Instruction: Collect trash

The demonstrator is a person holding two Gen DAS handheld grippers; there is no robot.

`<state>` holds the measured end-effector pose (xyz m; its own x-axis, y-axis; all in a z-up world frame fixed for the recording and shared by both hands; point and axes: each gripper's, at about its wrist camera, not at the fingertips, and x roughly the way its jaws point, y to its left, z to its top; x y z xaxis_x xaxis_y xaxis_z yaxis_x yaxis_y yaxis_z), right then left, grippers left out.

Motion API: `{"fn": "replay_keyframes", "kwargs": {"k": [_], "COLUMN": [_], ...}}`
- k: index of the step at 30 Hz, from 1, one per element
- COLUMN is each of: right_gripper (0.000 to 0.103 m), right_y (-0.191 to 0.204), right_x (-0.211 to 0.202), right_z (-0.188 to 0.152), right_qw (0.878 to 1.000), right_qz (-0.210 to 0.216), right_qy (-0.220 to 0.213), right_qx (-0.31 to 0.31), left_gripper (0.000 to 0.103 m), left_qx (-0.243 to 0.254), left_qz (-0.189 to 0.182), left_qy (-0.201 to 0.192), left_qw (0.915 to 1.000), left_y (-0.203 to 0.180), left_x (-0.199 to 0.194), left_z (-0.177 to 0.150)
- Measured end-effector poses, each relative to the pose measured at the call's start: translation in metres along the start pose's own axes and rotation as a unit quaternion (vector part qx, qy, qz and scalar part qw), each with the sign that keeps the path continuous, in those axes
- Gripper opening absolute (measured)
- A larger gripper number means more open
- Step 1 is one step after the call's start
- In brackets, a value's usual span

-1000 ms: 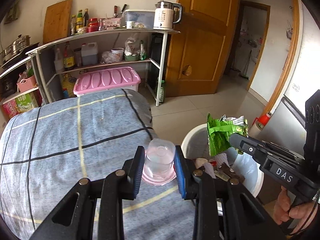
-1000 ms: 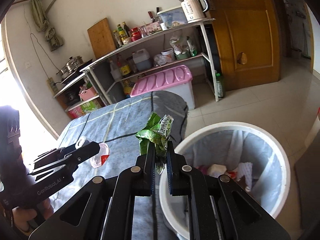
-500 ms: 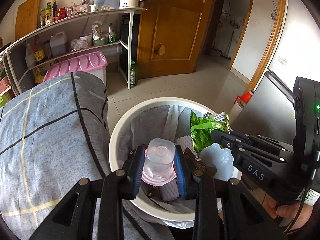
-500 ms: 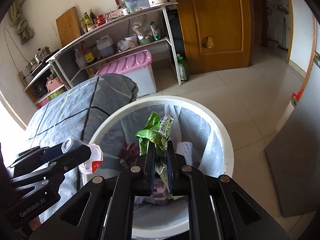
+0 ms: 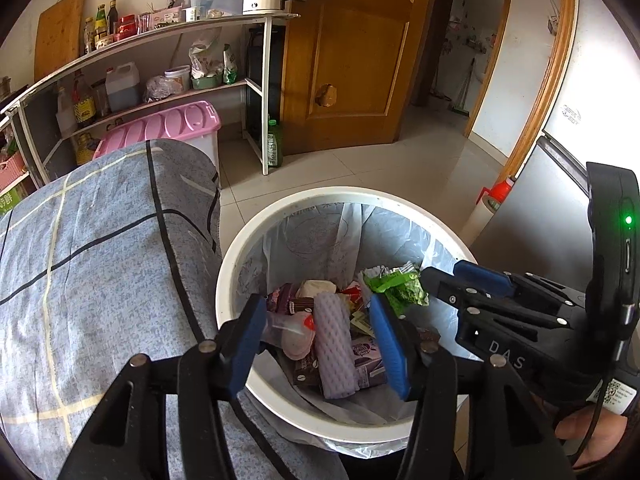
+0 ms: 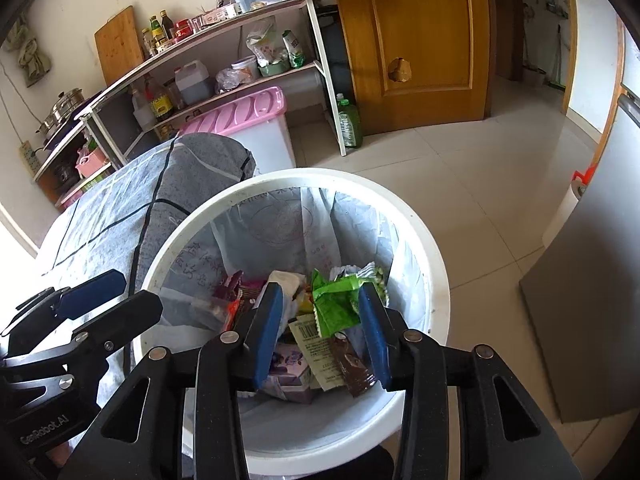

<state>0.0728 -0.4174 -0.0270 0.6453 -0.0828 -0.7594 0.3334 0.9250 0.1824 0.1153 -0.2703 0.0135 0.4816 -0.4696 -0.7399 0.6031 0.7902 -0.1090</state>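
A white bin [image 5: 320, 196] with a pale plastic liner stands under both grippers and holds several wrappers. My left gripper [image 5: 318, 344] hangs over it with its jaws opening. The clear cup with a pink lid [image 5: 288, 332] lies tipped on the trash beside the left pad, free of any grip. In the right wrist view my right gripper [image 6: 320, 332] also hangs over the bin [image 6: 304, 176], jaws opening. The crumpled green wrapper [image 6: 336, 304] lies loose between its pads on the trash. Each view also shows the other gripper: the right gripper [image 5: 444, 276] and the left gripper [image 6: 136, 292].
A surface under a blue-grey checked cloth [image 5: 100, 260] touches the bin's left side. Behind it are a pink-lidded box [image 5: 160, 128] and a loaded shelf rack [image 5: 256, 80]. A wooden door [image 5: 352, 60] is at the back. A grey appliance [image 5: 532, 208] stands to the right.
Both grippers swung from the checked cloth to above the bin and sank. Both sets of jaws then parted, and the cup and the green wrapper dropped onto the trash.
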Motion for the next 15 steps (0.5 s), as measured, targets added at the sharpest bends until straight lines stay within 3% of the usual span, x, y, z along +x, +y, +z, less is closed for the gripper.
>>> {"fn": "replay_keyframes", "kwargs": {"k": [5,11,15], "right_gripper": [0.041,0.041,0.041], "right_y": [0.002,0.012,0.02], "right_x": [-0.016,-0.045,-0.061], "right_z": [-0.006,-0.02,-0.032], "right_qw": [1.0,0.997,0.995], "right_qz": [0.003,-0.01,-0.031], "right_qy": [-0.024,-0.071,-0.099], "right_qx": [0.008,0.003,-0.01], "left_gripper": [0.057,0.057,0.057], "left_qx": [-0.003,-0.001,0.001], "left_qz": [0.012,0.053,0.059], "left_qy": [-0.02,-0.045,-0.063], "left_qw": [0.9997,0.9976,0.9963], "left_y": [0.002,0.001,-0.002], "left_x": [-0.014,-0.031,-0.043], "left_z": [-0.007,-0.018,-0.027]}}
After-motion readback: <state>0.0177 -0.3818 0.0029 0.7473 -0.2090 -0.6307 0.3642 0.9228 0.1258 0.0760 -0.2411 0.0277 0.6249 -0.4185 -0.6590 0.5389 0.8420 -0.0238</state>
